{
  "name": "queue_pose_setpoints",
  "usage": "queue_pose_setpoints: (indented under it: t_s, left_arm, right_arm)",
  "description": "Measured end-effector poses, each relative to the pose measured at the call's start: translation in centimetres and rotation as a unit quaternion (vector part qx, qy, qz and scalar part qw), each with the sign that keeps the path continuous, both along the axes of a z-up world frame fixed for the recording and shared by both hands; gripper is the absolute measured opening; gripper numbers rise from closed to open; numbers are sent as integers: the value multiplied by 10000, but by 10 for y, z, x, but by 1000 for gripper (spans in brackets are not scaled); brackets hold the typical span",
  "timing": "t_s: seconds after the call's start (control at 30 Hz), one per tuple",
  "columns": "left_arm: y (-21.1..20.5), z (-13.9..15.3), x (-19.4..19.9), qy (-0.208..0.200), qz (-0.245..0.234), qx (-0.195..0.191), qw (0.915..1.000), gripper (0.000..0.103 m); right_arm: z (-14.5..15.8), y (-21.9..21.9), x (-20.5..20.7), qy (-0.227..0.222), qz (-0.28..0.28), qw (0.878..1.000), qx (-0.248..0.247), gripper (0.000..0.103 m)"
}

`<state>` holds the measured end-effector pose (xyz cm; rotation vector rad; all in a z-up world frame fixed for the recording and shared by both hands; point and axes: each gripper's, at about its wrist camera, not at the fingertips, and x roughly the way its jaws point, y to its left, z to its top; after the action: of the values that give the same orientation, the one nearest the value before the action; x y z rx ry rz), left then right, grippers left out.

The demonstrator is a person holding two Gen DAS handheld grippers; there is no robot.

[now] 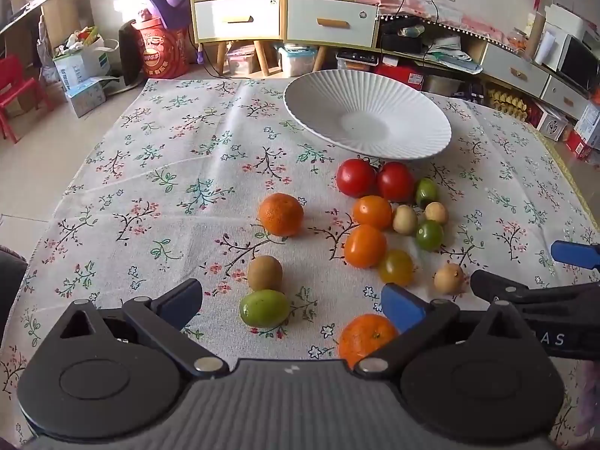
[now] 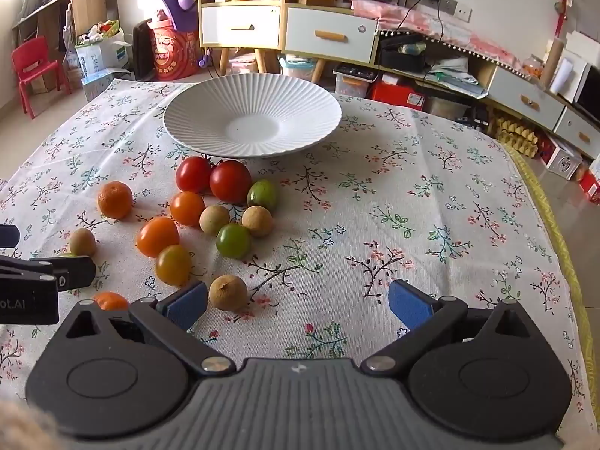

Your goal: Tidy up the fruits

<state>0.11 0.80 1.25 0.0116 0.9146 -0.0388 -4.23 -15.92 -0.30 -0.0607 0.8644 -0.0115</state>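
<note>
Floral tablecloth point(image 2: 412, 195) — red chair point(image 2: 32, 65) beyond

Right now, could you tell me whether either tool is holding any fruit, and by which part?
Nothing is held. The left tool and right tool are both open above the cloth, with no fruit gripped.

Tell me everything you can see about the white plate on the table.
The white plate is large, round and shallow, and looks like glazed ceramic. Fine radial ridges run from a smooth flat centre out to a slightly scalloped rim. It sits upright on the floral tablecloth at the far side of the table, and nothing lies in it. Two red tomatoes rest just in front of its near edge; whether they touch it cannot be told. Neither gripper is near it.
</note>
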Motion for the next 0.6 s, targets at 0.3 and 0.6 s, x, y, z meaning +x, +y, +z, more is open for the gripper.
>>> queue_pose_setpoints:
  t_s: [0.3, 0.6]
  left_arm:
    - [1, -1, -2, -27, -30, -4, 10000, 97]
    - [1, -2, -3, -48, -28, 26, 10000, 97]
  right_arm:
    - [4, -3, 0, -18, -73, 10000, -30, 103]
    - [7, -2, -1, -28, -45, 10000, -27, 103]
